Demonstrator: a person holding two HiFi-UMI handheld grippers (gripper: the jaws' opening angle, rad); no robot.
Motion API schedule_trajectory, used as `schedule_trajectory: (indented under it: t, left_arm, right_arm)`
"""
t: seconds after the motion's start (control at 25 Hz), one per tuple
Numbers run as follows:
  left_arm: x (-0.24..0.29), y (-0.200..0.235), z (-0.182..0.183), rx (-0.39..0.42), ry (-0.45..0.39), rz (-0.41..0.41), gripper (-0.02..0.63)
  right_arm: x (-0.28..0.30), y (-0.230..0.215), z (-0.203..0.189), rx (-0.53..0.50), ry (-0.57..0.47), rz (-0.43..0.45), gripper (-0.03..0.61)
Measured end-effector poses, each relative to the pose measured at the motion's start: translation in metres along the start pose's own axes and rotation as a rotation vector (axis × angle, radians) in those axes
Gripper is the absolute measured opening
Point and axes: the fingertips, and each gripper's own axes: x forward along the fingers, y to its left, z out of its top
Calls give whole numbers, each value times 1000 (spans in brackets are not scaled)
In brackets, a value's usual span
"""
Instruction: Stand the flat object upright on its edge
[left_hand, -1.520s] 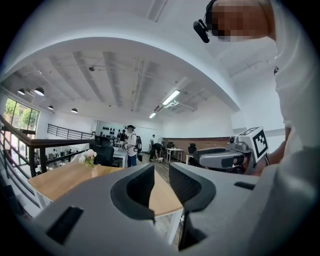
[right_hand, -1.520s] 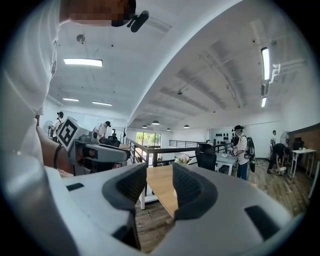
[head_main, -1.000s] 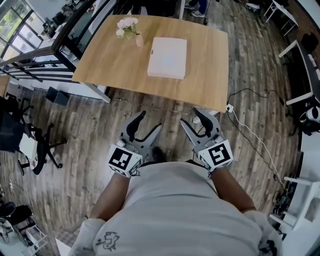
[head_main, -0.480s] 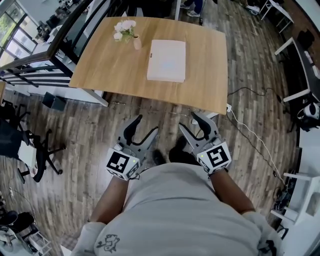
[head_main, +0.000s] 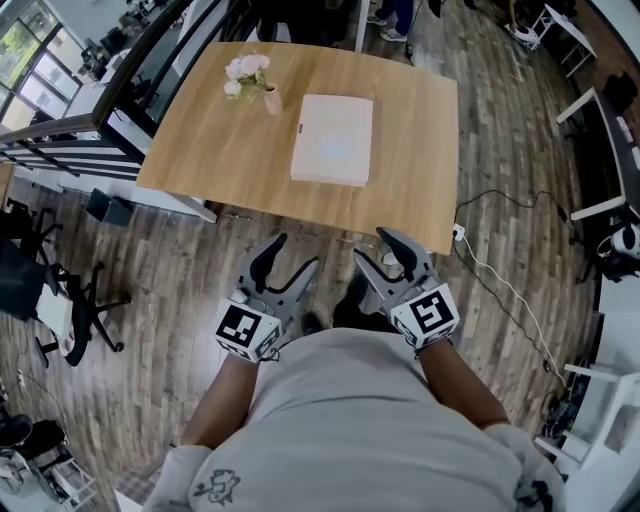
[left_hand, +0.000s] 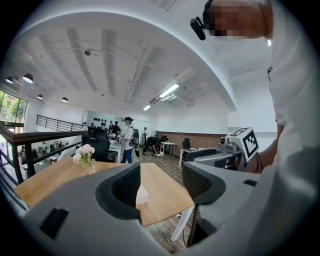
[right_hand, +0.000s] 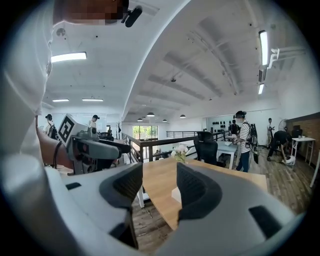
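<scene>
The wooden table (head_main: 410, 150) fills the view ahead, and the flat white object (head_main: 333, 139) lies flat near its middle, its slightly longer side seemingly running away from us. Our left gripper (head_main: 294, 255) and right gripper (head_main: 378, 247) hang over the floor (head_main: 190, 280) short of the near table edge, both pairs of jaws wide apart with nothing between them. The object sits straight ahead between the 2, neither hand clearly nearer, so we judge a forward reach, 1 gripper to each flank, clear of the flower vase (head_main: 271, 101) on the left.
</scene>
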Motion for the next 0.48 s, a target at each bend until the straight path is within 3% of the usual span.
schedule_trajectory:
  t: [0.48]
  left_arm:
    - [112,28,16,3,-2,37,252]
  right_arm:
    - [28,-109,1,23,7,47,221]
